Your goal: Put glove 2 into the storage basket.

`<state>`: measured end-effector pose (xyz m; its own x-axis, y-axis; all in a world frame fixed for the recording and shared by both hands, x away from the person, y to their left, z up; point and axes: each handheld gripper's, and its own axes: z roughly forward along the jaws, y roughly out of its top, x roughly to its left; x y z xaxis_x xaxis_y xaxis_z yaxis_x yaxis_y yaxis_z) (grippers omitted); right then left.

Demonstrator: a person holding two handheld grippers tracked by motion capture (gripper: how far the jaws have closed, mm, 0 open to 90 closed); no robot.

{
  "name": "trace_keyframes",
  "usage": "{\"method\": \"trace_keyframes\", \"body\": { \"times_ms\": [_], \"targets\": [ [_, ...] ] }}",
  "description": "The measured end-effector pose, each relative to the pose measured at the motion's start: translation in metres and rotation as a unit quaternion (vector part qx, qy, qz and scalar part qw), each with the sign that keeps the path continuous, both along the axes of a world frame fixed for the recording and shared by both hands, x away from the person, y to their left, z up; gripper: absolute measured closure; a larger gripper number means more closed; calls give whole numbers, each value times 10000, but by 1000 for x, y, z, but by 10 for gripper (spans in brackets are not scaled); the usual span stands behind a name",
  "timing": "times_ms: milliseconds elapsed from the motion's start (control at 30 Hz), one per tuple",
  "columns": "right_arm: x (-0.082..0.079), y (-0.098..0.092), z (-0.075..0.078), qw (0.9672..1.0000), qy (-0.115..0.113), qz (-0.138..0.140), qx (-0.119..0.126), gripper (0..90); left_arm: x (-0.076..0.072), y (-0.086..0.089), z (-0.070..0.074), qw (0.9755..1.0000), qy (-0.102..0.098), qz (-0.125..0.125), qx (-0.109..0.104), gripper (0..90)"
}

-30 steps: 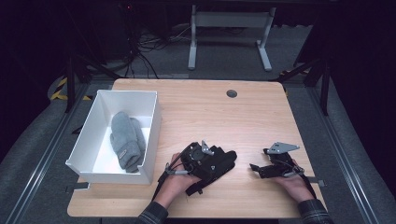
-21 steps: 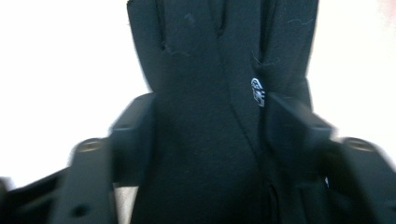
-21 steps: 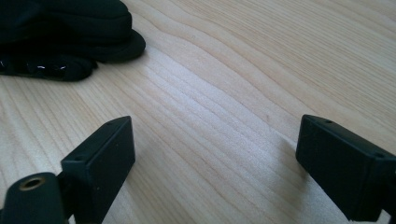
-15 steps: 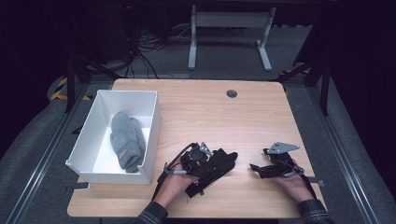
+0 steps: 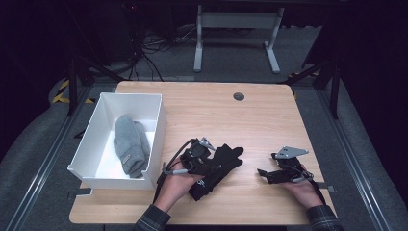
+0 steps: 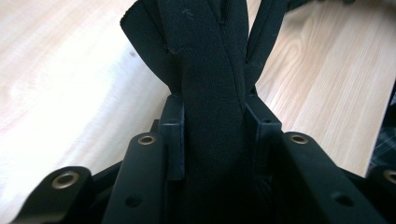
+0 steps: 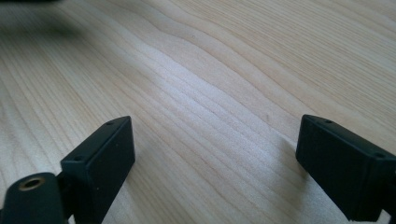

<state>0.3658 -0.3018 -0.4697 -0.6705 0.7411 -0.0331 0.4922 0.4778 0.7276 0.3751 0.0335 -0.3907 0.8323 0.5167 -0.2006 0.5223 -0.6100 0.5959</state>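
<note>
Your left gripper [image 5: 219,163] sits low and centre in the high view, on the table [image 5: 250,120], and its jaws are clenched on a black glove [image 5: 222,166]. In the left gripper view the glove [image 6: 212,93] runs up the middle of the frame as a folded band of dark cloth, pinched between the two pads [image 6: 172,135], with its loose folds spreading toward the top edge over the pale wood [image 6: 60,70]. In the high view the glove lies flat on the wood, its fingers pointing toward the upper right and its cuff toward the bottom of the frame beside your left hand [image 5: 179,185].

Your right gripper [image 5: 262,172] rests at the lower right of the high view, well apart from the glove, with your right hand [image 5: 300,187] behind it. Its jaws are released: in the right gripper view the gripper [image 7: 215,154] shows both pads spread wide at the bottom corners, with bare wood grain [image 7: 205,84] between them.

At the left of the high view a white bin [image 5: 149,103] stands on the table's left edge. A grey mitten [image 5: 129,144] lies inside it, toward the lower half of the bin.
</note>
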Motion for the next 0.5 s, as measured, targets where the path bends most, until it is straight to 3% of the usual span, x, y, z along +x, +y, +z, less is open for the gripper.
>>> {"method": "trace_keyframes", "body": {
  "times_ms": [333,500],
  "targets": [
    [0,0,0,10000,0,-10,5,120,8,21,51,9996,-177,218,-65,665],
    [0,0,0,10000,0,-13,4,120,16,41,79,9984,-274,470,-179,665]
  ]
}}
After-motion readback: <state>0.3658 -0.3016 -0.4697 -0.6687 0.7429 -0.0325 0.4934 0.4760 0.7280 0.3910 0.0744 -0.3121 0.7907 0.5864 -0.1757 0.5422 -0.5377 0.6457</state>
